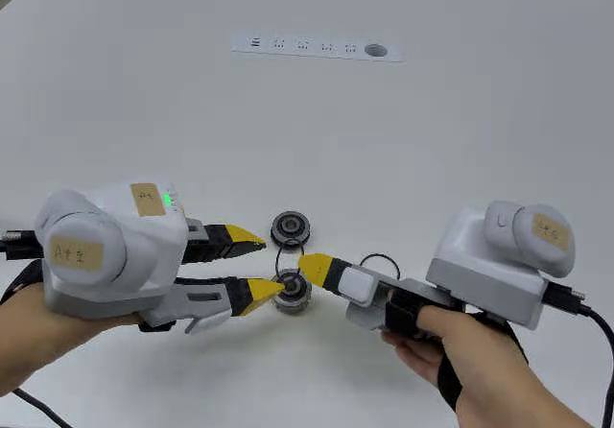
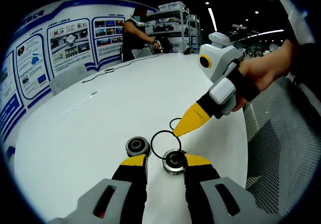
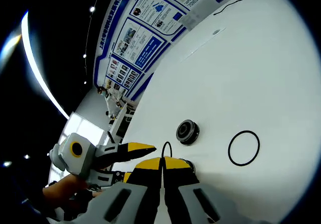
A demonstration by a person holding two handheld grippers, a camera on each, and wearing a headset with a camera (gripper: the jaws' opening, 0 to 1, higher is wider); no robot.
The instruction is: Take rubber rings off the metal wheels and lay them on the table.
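You were peeling a ring off the near wheel.
Your right gripper, fingers pressed together, pinched the ring above the wheel. The left gripper flanked it with spread fingers: better to brace the wheel and pull steadily. A loose ring lay on the white surface, with posters behind.

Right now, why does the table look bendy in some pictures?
Left gripper view: fisheye lens bows the table and wall posters. Right gripper view: same bowing, tilted, ceiling light smeared into a streak. Head view: straight, even light, soft shadow beside the far wheel.
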